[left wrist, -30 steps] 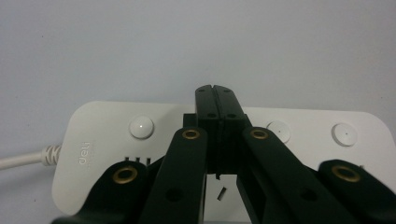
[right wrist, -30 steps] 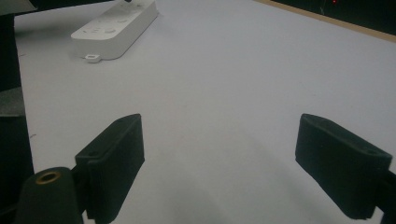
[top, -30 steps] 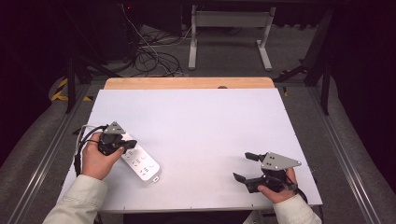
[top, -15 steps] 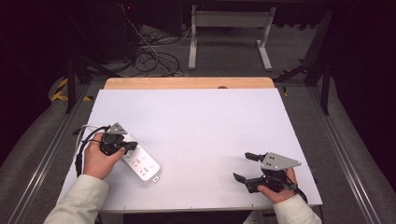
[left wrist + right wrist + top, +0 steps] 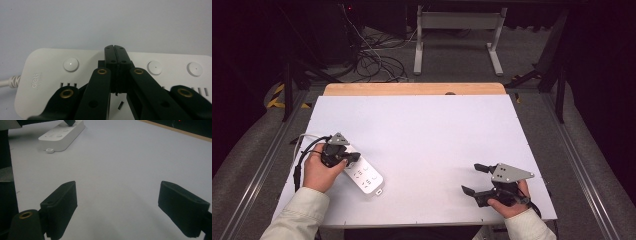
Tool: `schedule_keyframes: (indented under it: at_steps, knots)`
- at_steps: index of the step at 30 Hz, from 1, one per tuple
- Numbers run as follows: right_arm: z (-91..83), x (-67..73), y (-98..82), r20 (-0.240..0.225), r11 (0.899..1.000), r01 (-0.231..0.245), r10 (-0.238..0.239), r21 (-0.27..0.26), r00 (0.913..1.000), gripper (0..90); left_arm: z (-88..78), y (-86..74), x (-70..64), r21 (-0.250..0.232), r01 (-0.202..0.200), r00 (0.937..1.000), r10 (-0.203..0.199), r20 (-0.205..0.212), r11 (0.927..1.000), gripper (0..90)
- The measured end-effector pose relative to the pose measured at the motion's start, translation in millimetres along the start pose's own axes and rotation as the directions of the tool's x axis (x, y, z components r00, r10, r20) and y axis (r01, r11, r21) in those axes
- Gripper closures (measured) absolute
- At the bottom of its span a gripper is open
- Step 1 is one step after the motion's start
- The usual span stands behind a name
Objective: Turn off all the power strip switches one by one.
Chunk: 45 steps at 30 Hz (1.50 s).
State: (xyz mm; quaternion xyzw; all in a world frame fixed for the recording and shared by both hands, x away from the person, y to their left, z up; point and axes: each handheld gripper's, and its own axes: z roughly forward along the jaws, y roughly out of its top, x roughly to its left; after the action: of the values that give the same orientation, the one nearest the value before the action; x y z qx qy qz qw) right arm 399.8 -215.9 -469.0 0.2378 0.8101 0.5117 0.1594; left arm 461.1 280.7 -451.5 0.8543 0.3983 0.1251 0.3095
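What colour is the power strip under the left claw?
White, with round white buttons; the power strip shows best in the left gripper view.

The left gripper (image 5: 351, 159) sits at the near left of the high view, held from behind by the left hand (image 5: 319, 172), its forearm in a pale sleeve coming in from the bottom edge. In the left gripper view its two black fingers (image 5: 110, 53) are pressed flat together, tips pointing down. The right gripper (image 5: 474, 178) rests low at the near right, gripped by the right hand (image 5: 507, 200). Its fingers (image 5: 61, 200) stand wide apart with nothing between them.
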Motion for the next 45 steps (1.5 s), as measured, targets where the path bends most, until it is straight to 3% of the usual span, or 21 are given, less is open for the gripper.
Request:
schedule_keyframes:
  at_steps: [6,8,11,13,16,18,29,36,43,45]
  knots:
    - [0.2,0.1,0.0,-0.002,1.000,0.000,0.000,-0.002,1.0000,16.2,1.0,0.2,-2.6,-0.004,-0.015,0.9998,0.014,-0.012,0.9999,90.0]
    - [0.2,0.0,-0.1,-0.001,1.000,0.001,-0.001,-0.001,1.0000,16.2,2.3,0.3,-3.1,-0.008,0.000,0.9996,0.001,0.028,1.0000,90.0]
    - [-0.1,0.3,0.0,-0.001,1.000,0.000,0.000,0.000,1.0000,16.2,2.3,1.8,-9.4,0.004,-0.035,0.9990,0.035,-0.029,0.9994,90.0]
    - [-0.8,0.3,0.0,0.001,1.000,0.000,0.000,-0.003,1.0000,16.2,2.6,2.3,-11.3,0.008,-0.029,0.9989,0.030,-0.035,0.9995,90.0]
    - [-1.1,-0.2,-0.2,0.000,1.000,-0.003,0.003,-0.005,1.0000,16.2,1.7,-0.1,-4.1,-0.013,-0.008,0.9999,0.008,-0.012,0.9999,90.0]
    - [-1.1,0.2,-0.1,0.000,1.000,-0.002,0.002,-0.003,1.0000,16.2,0.8,-0.7,-4.2,-0.004,-0.013,0.9981,0.013,-0.060,0.9999,90.0]
    - [-0.6,0.2,-0.1,-0.001,1.000,-0.001,0.001,0.001,1.0000,16.2,0.6,-3.3,-3.2,-0.021,-0.002,0.9994,0.001,-0.035,0.9998,90.0]
    - [-0.4,0.0,-0.3,-0.002,1.000,0.001,-0.001,0.002,1.0000,16.2,0.3,-3.7,-5.1,-0.020,-0.022,0.9979,0.020,-0.061,0.9996,90.0]
    - [-0.2,0.9,0.0,-0.004,1.000,0.004,-0.004,0.002,1.0000,16.2,1.3,-3.7,-9.0,-0.014,-0.012,0.9969,0.011,-0.078,0.9998,90.0]
    - [-0.3,1.1,0.1,-0.004,1.000,0.003,-0.003,0.001,1.0000,16.2,1.6,-2.9,-10.2,-0.007,-0.032,0.9948,0.032,-0.097,0.9995,90.0]
